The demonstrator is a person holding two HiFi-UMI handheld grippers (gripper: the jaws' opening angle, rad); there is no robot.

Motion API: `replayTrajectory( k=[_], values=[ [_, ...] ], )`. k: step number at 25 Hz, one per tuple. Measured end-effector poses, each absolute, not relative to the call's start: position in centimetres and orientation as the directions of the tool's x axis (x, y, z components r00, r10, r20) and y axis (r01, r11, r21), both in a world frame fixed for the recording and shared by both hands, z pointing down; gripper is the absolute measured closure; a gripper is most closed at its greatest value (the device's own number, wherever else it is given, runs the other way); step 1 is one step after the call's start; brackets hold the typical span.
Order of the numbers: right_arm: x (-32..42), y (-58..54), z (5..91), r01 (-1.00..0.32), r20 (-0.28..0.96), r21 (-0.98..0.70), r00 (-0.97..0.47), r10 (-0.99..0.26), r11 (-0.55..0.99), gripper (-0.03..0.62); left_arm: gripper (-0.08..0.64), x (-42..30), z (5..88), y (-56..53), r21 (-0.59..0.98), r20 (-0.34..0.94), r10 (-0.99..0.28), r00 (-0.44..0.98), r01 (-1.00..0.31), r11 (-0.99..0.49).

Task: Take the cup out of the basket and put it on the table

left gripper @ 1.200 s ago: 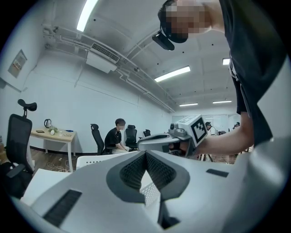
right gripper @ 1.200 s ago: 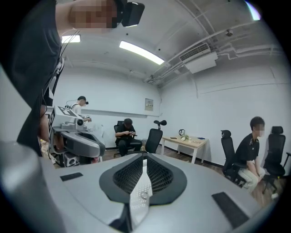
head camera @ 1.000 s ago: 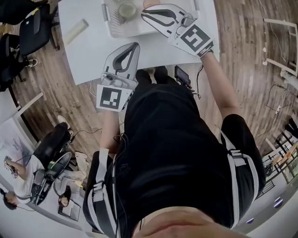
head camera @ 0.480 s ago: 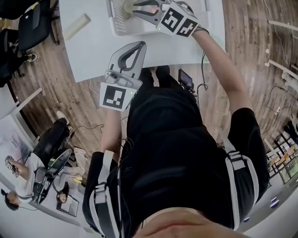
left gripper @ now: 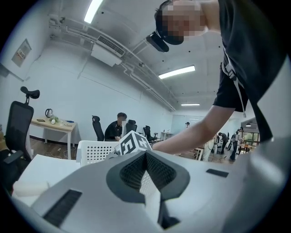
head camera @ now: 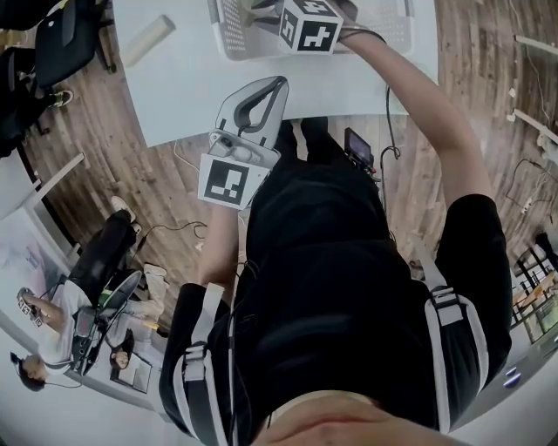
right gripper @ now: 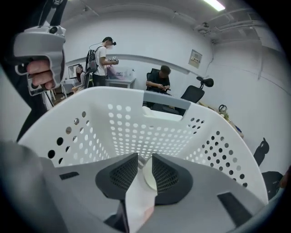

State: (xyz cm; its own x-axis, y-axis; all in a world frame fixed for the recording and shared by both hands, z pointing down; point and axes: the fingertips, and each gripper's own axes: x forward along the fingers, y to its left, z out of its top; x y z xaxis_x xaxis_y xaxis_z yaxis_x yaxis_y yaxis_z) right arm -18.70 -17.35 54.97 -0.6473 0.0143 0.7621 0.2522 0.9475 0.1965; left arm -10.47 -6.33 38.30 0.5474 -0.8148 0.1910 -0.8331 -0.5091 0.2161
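Note:
A white perforated basket [head camera: 228,33] stands on the white table [head camera: 183,83] at the far side. My right gripper [head camera: 266,9] reaches down into it, marker cube uppermost. In the right gripper view the basket's wall [right gripper: 136,127] fills the frame, and the pale cup [right gripper: 147,176] sits in the narrow gap between the dark pads of my right gripper [right gripper: 144,157], which is shut on it. My left gripper [head camera: 279,84] hovers at the table's near edge, shut and holding nothing. Its tips [left gripper: 145,153] meet, and beyond them stands the basket [left gripper: 93,152].
A beige roll [head camera: 146,39] lies on the table to the left of the basket. A dark device [head camera: 359,150] with cables rests on the wooden floor under the table's near edge. Office chairs [head camera: 52,61] stand at the left. Other people sit further back.
My right gripper has swung from above the basket's right side down into the basket and closed round the cup. The left gripper has barely shifted.

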Motion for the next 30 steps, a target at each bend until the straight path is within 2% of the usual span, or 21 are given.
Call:
replayTrajectory(
  k=[9, 18, 21, 30],
  values=[
    [-18.7, -18.6, 58.0, 0.253, 0.811, 0.204, -0.584, -0.018, 0.946, 0.502, 0.538, -10.7, 39.3, -7.0, 0.224, 0.214, -0.813, 0.542, -0.837, -0.499],
    [-18.6, -17.9, 60.1, 0.314, 0.848, 0.210, -0.530, -0.012, 0.926, 0.503, 0.538, -10.7, 39.9, -7.0, 0.231, 0.227, -0.809, 0.542, -0.837, -0.496],
    [-18.8, -18.0, 60.4, 0.308, 0.849, 0.212, -0.528, -0.020, 0.928, 0.539, 0.538, -10.7, 40.1, -6.9, 0.234, 0.226, -0.811, 0.540, -0.838, -0.493],
    [-18.0, -17.9, 60.2, 0.274, 0.862, 0.126, -0.506, 0.032, 0.953, 0.555, 0.538, -10.6, 40.0, -6.4, 0.243, 0.222, -0.816, 0.533, -0.841, -0.483]
  ],
)
